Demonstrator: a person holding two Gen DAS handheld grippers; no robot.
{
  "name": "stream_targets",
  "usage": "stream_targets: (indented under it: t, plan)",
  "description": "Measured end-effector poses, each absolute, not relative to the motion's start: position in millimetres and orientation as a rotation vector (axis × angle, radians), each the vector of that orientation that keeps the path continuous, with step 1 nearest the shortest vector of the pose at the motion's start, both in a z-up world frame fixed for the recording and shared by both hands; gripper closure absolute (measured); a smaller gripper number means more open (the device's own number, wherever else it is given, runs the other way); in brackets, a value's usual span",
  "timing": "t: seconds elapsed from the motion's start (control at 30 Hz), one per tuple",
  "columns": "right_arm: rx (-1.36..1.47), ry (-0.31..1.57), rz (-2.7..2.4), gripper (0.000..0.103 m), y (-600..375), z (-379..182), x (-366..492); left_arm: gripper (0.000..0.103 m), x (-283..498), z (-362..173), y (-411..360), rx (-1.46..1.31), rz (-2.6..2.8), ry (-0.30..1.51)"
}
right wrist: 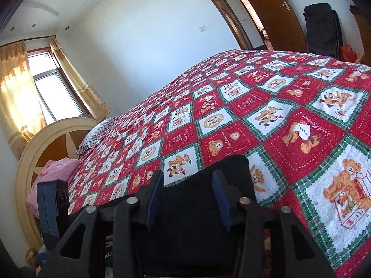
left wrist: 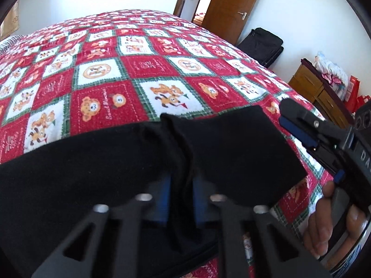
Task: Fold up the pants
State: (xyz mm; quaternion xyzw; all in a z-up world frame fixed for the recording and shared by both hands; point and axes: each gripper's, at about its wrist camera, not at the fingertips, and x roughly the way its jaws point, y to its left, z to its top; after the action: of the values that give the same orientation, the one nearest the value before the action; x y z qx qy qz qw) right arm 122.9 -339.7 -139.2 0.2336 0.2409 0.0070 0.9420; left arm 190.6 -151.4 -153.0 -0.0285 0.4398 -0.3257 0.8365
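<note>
Black pants (left wrist: pixel 92 162) lie folded across the near edge of a bed with a red, white and green bear-patterned quilt (left wrist: pixel 139 69). My left gripper (left wrist: pixel 180 199) is shut on a bunched fold of the pants, its blue pads pressing the cloth. My right gripper (right wrist: pixel 189 197) is open; its blue pads stand apart on either side of the pants' end (right wrist: pixel 197 220). In the left wrist view the right gripper (left wrist: pixel 301 127) shows at the right, beside the pants' right end, held by a hand (left wrist: pixel 329 222).
The quilt (right wrist: pixel 278 115) covers the whole bed. A round wooden headboard (right wrist: pixel 41 143), a striped pillow (right wrist: pixel 97 134) and a pink cloth (right wrist: pixel 55 169) are at the bed's left end. A brown door (left wrist: pixel 229 7), black bag (left wrist: pixel 262 44) and wooden cabinet (left wrist: pixel 310 85) stand beyond.
</note>
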Motion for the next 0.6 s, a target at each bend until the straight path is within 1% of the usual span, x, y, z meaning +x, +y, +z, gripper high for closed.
stream_targets:
  t: [0.2,0.43,0.6]
  plan:
    - [0.491,0.479,0.018,0.052,-343.6,-139.3,120.9,0.09,188.7,-147.1,-134.7,-0.135,-0.714,0.915]
    - [0.406,0.406,0.052,0.05,-328.0,-126.2,111.2,0.09,187.4,-129.1,-83.0,-0.201,-0.654,0.871]
    - [0.34,0.406,0.083,0.048,-313.1,-124.2,110.6,0.09,193.8,-126.8,-39.4,-0.248,-0.581,0.861]
